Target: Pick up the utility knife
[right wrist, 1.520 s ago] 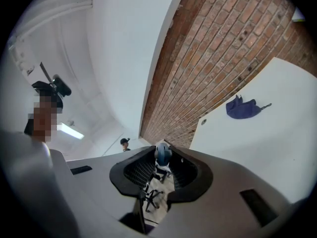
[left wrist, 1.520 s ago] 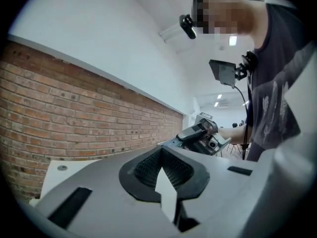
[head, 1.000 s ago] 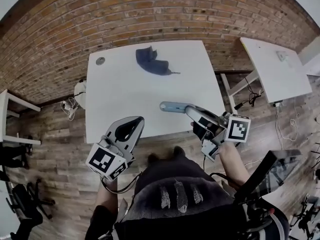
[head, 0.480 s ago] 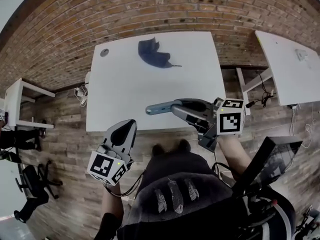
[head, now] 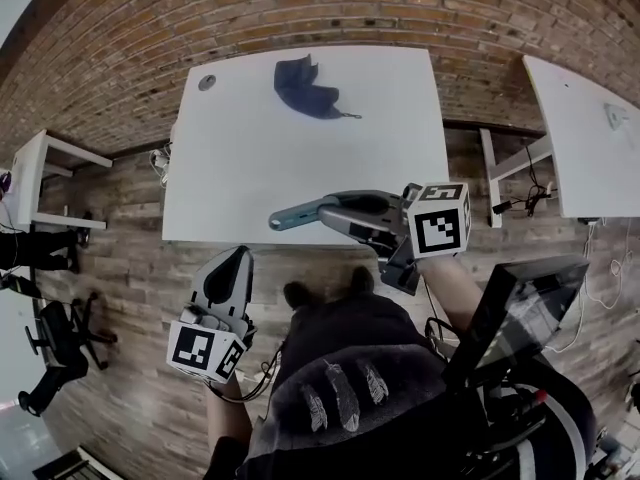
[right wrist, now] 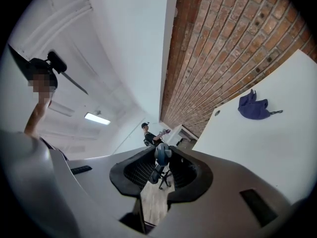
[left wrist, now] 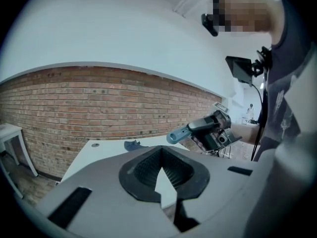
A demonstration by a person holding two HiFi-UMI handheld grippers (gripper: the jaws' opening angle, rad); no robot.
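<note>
My right gripper [head: 345, 210] is shut on the blue-grey utility knife [head: 300, 211]. It holds the knife level over the near edge of the white table [head: 250, 168], with the free end pointing left. In the right gripper view the knife's end [right wrist: 162, 154] shows between the pads of the right gripper [right wrist: 159, 165]. The left gripper view shows the knife [left wrist: 181, 134] from the side, sticking out of the right gripper [left wrist: 210, 128]. My left gripper [head: 232, 268] is shut and holds nothing; it hangs over the floor in front of the table. The left gripper [left wrist: 162, 167] points toward the table.
A dark blue cloth [head: 305, 88] lies at the table's far side, near the brick wall, with a round grommet [head: 207, 82] at the far left corner. A second white table [head: 590, 138] stands to the right and a small one [head: 40, 178] to the left. A person [right wrist: 148, 137] stands far off.
The right gripper has swung the knife from pointing away over the table to pointing left above the near edge. The left gripper has drawn back from the table, nearer my body.
</note>
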